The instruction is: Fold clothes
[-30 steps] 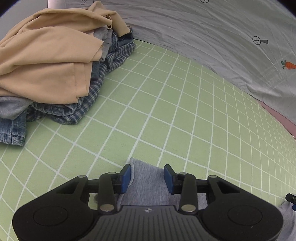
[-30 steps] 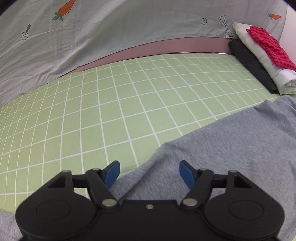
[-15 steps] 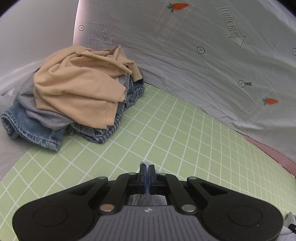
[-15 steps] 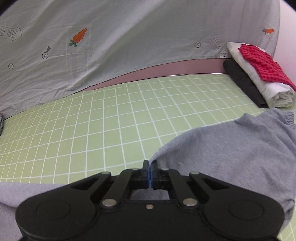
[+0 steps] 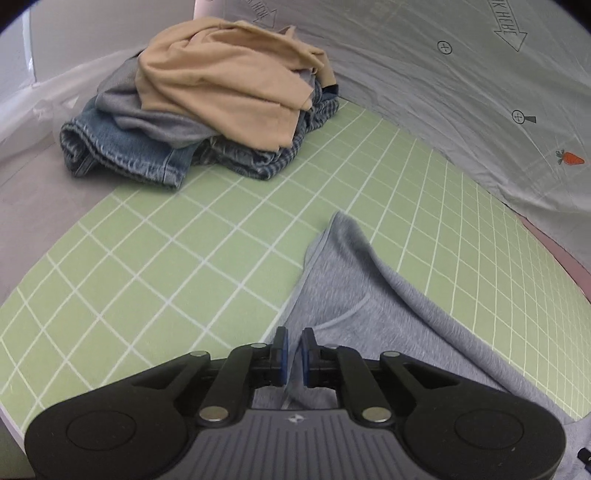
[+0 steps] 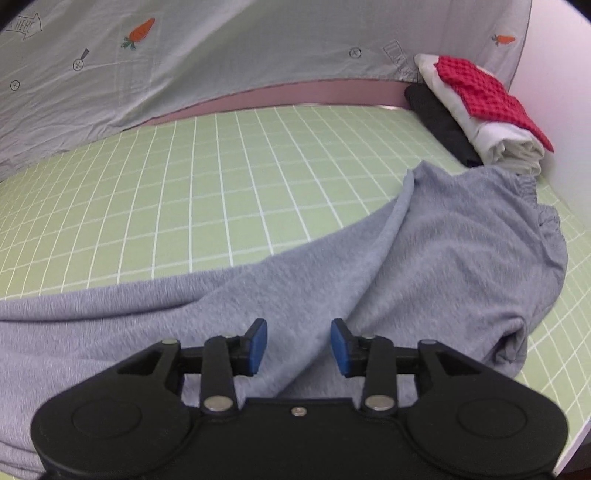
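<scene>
A green mat (image 5: 192, 266) ruled with a white grid covers the work surface, and a strip of pinkish surface (image 6: 295, 96) shows along its far edge. Behind it hangs a creased pale grey sheet (image 6: 236, 48) printed with small orange carrots (image 6: 139, 32), circled crosses and outlined arrows holding lettering. On the far left, beyond the mat's corner, lies a plain greyish surface (image 5: 40, 192) with a crumpled bit of clear plastic (image 5: 55, 105) at its back.

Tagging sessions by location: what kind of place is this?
Looks like a staged clothes-folding station, probably indoors: a green grid mat as work surface, a printed sheet backdrop, an unfolded clothes heap on one side and a folded stack on the other.
</scene>
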